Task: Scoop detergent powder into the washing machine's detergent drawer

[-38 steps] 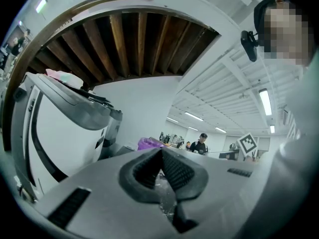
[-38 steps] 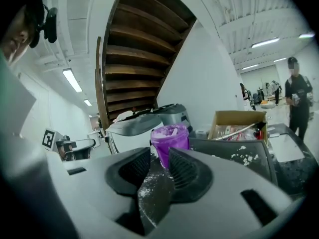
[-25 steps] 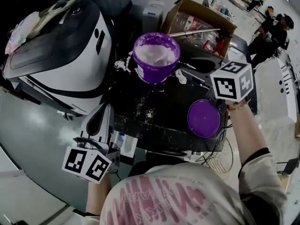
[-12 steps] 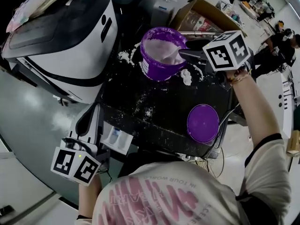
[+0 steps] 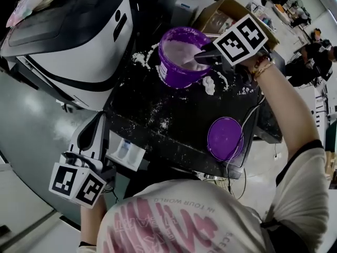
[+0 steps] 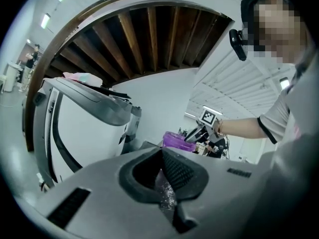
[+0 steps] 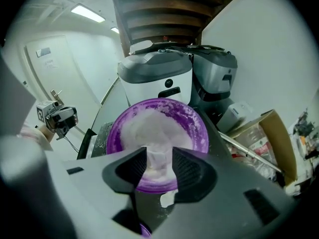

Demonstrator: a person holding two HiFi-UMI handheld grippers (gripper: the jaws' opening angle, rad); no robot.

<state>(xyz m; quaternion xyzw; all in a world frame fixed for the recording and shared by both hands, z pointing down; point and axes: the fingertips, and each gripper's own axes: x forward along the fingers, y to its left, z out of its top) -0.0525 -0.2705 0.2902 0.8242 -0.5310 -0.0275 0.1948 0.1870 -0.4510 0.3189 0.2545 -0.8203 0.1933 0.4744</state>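
While the right gripper (image 5: 201,58) has its fingers clamped on the pale scoop (image 7: 158,159) over the purple powder tub (image 5: 178,62), far on the desk (image 5: 174,115), loading is the step in hand. Left gripper (image 6: 162,156) hangs near-left by the open drawer (image 5: 126,153), fingers closed, empty. Next: fill, lift level, carry to drawer.

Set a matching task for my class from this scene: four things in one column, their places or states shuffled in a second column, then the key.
Things
1. purple plastic tub
2. round purple lid
3. brown cardboard box
4. small white drawer

Places or states
A. pulled out below the front edge of the black top
B. holds white powder
C. lies flat on the black top, apart from the tub
D. open, behind the tub

Pairs: 1-B, 2-C, 3-D, 4-A
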